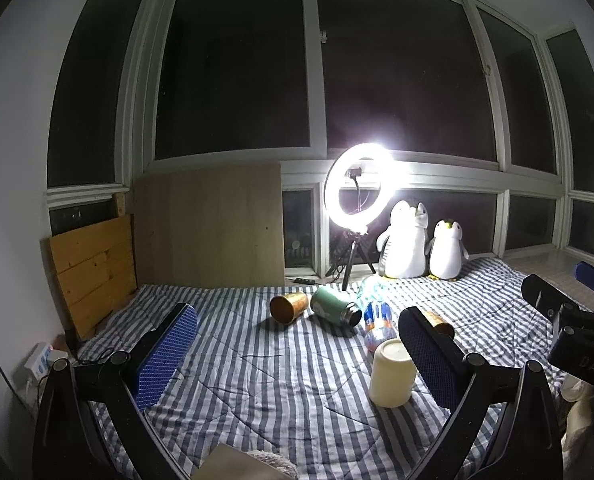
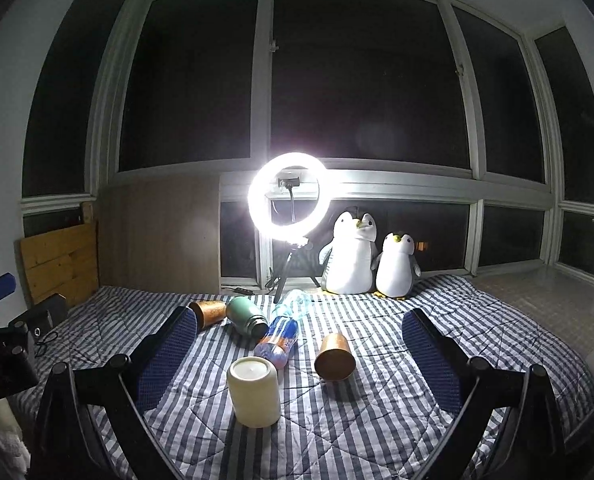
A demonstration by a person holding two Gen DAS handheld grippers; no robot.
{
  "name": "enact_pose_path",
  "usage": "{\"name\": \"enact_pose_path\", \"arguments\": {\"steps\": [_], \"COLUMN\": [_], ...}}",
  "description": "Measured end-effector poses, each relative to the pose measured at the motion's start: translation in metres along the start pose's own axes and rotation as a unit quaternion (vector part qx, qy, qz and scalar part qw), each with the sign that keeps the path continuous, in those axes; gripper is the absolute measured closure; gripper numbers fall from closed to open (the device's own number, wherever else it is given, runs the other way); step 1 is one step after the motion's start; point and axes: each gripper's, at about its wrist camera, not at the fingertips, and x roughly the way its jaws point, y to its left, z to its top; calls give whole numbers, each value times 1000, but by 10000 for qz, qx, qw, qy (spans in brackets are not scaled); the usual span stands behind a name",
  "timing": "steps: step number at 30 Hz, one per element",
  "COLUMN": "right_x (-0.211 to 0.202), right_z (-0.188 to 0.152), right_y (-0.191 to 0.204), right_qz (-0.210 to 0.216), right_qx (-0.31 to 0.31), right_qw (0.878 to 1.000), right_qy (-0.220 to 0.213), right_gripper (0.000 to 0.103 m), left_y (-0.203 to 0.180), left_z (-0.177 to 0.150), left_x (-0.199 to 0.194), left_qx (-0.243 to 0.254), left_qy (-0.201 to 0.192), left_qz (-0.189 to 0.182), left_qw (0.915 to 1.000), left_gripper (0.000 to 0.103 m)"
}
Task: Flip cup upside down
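A cream cup (image 1: 391,374) stands upside down on the striped bed cover, base up; it also shows in the right wrist view (image 2: 254,392). My left gripper (image 1: 297,360) is open and empty, the cup just inside its right finger (image 1: 429,360). My right gripper (image 2: 297,360) is open and empty, the cup standing between its fingers, nearer the left finger (image 2: 165,360). Neither gripper touches the cup.
A copper cup (image 2: 335,356) lies on its side right of the cream cup. Another copper cup (image 1: 289,306), a green flask (image 1: 335,306) and a blue-orange bottle (image 1: 377,324) lie farther back. A ring light (image 1: 361,184) and two plush penguins (image 1: 421,244) stand by the window.
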Motion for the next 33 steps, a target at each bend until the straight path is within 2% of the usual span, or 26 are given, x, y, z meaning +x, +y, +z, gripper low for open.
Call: {"name": "enact_pose_path", "arguments": {"steps": [33], "right_x": [5], "right_z": [4], "right_y": [-2], "right_qz": [-37], "right_qx": [-10], "right_qw": [10000], "right_qy": [-36], "right_gripper": [1], "left_y": [-1], "left_z": [-1], "left_x": [7], "left_qx": [-31], "left_qy": [36], "left_qz": [-9], "left_qw": [10000], "left_gripper": [1]}}
